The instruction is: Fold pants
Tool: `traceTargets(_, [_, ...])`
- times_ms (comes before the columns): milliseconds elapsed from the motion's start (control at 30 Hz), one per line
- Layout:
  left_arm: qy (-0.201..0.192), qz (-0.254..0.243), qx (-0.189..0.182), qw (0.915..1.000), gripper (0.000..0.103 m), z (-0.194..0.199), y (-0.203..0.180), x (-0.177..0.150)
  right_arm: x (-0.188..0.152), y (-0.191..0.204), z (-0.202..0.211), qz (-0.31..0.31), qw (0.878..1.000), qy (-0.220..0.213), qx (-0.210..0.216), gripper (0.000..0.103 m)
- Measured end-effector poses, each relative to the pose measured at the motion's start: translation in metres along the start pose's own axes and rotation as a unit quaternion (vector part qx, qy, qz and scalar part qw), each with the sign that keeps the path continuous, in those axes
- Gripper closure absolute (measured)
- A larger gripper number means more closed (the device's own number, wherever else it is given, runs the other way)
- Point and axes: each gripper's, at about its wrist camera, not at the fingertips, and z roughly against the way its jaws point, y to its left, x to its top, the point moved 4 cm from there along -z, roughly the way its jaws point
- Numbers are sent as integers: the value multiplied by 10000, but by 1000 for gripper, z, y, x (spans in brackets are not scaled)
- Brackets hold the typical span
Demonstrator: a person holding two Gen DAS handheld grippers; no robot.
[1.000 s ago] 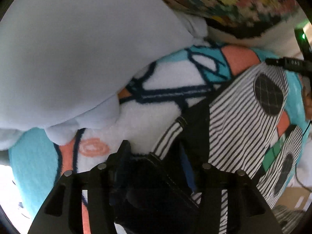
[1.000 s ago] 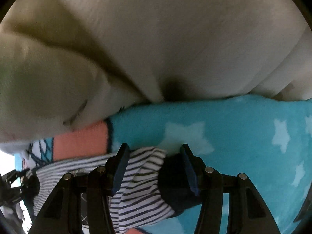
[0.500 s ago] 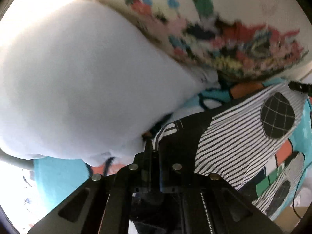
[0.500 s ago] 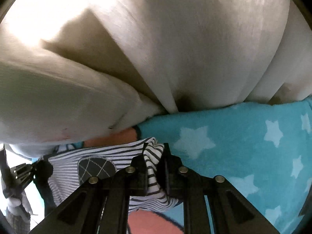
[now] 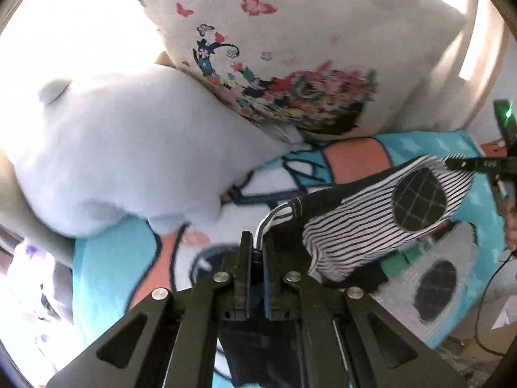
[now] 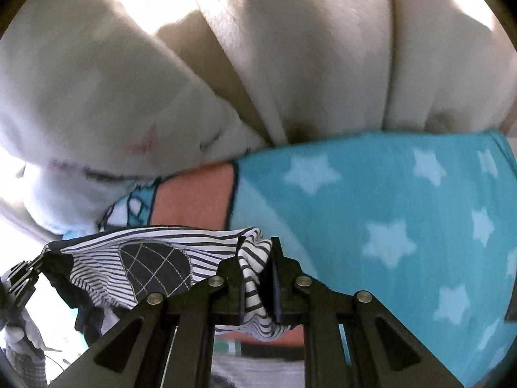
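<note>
- In the left wrist view, low in the middle of the frame, we see our left gripper [image 5: 255, 249] with its jaws pressed together on the striped edge of the pants [image 5: 371, 220].
- From that pinch the pants stretch toward the right of the frame, lifted off the blanket [image 5: 106, 268]; a dark round patch with a grid of stitching sits on the striped cloth.
- At the right edge of that view the right gripper [image 5: 452, 163] grips the far corner of the pants.
- In the right wrist view, lower middle, the right gripper's jaws are nearly closed, with a fold of striped cloth caught between them.
- A pale blue plush pillow [image 5: 129, 155] fills the left half of the left view, and a flowered cushion [image 5: 290, 64] lies at the top.
</note>
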Motion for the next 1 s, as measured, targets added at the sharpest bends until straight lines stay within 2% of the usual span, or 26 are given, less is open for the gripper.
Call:
traceTargets(200, [-27, 125, -294, 9995, 98, 31, -14, -52, -67, -10, 29, -173, 9994, 148, 271, 89])
traceTargets(367, [512, 80, -282, 9983, 97, 13, -27, -111, -120, -27, 39, -417, 9973, 370, 479, 86])
traceTargets(533, [1162, -15, -85, 9932, 93, -5, -32, -163, -165, -50, 45, -862, 9925, 580, 642, 83])
traceTargets(633, [1300, 56, -192, 9913, 91, -1, -31, -176, -173, -58, 54, -981, 9916, 587, 607, 72])
traceTargets(700, [1300, 229, -367, 9906, 86, 8, -22, -177, -172, -62, 67, -1052, 9918, 415, 595, 64])
traceTargets(867, [1225, 981, -617, 9857, 84, 38, 22, -181, -155, -68, 89, -1060, 9933, -6, 456, 62])
traceTargets(933, [1044, 1345, -646, 9833, 84, 50, 40, -176, -149, -69, 87, -1084, 9930, -17, 458, 62])
traceTargets(1000, [842, 1541, -707, 9819, 83, 57, 47, -165, -148, -69, 76, -1079, 9938, 117, 234, 62])
